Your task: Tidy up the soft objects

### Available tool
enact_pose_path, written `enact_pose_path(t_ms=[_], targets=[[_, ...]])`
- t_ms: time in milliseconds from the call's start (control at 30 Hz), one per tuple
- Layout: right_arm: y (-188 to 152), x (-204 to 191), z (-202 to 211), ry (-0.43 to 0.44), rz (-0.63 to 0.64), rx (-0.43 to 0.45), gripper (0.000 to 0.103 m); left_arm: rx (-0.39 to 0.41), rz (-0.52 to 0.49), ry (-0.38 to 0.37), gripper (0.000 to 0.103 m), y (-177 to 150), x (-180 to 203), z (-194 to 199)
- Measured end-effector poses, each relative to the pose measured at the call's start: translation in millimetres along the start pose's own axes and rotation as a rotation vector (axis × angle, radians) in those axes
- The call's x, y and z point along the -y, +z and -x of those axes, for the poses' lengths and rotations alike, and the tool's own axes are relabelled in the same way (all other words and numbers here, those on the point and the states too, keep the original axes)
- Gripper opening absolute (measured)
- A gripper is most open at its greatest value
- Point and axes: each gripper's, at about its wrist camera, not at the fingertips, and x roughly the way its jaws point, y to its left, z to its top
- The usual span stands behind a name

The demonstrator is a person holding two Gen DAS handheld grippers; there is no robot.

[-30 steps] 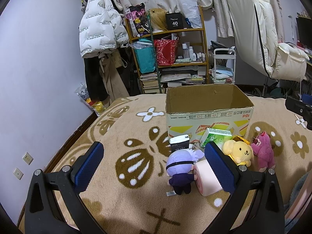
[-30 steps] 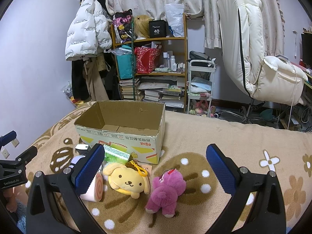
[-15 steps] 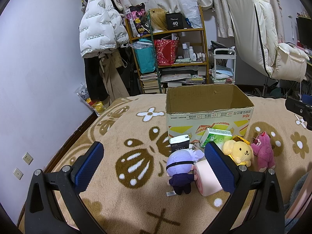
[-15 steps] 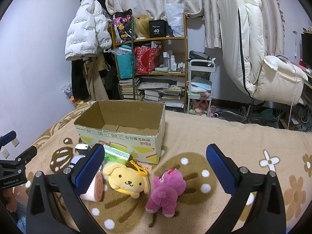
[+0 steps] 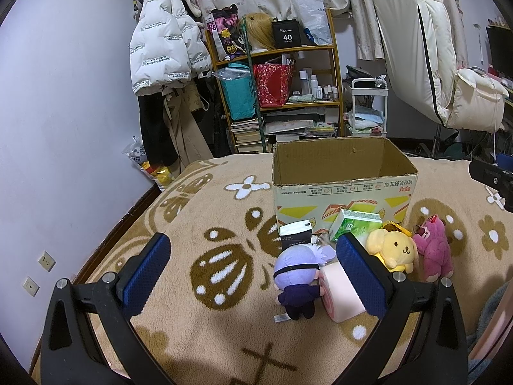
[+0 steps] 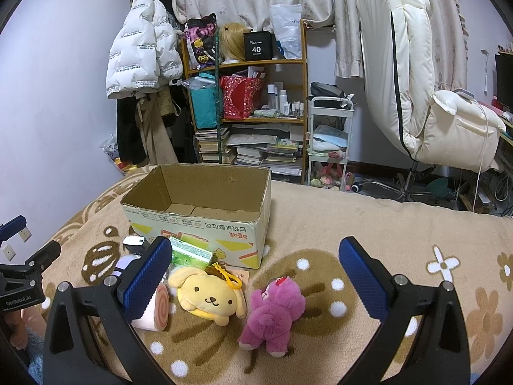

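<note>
An open, empty cardboard box (image 5: 343, 189) (image 6: 198, 218) stands on a beige patterned blanket (image 5: 224, 288). In front of it lie a purple-haired doll (image 5: 298, 276), a pink roll cushion (image 5: 340, 292) (image 6: 154, 311), a yellow dog plush (image 5: 392, 250) (image 6: 208, 295), a magenta bear plush (image 5: 433, 250) (image 6: 272, 314), a green tissue pack (image 5: 356, 224) (image 6: 190, 253) and a small black-and-white box (image 5: 295, 234). My left gripper (image 5: 253, 276) is open and empty above the blanket, left of the toys. My right gripper (image 6: 256, 276) is open and empty, with the bear between its fingers' line of sight.
A cluttered wooden shelf (image 6: 250, 112), a hanging white puffer jacket (image 5: 163, 51), a small white cart (image 6: 330, 141) and a cream reclining chair (image 6: 433, 102) stand beyond the bed. A wall (image 5: 64, 128) runs along the left.
</note>
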Motion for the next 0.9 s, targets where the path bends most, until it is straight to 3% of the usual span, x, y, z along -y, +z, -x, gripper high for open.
enact_pose_path(t_ms=[567,900], targets=[[-1.2,-1.3,-1.1,-0.003,0.004,-0.007,0.103,-0.007,-0.005,-0.001,0.102,-2.6,-0.1,-0.4],[-8.1,4.1,-17.3,-0.010,-0.020,-0.080,0.103,-0.017,-0.020,-0.025,0.102,1.8,7.9,-12.8]])
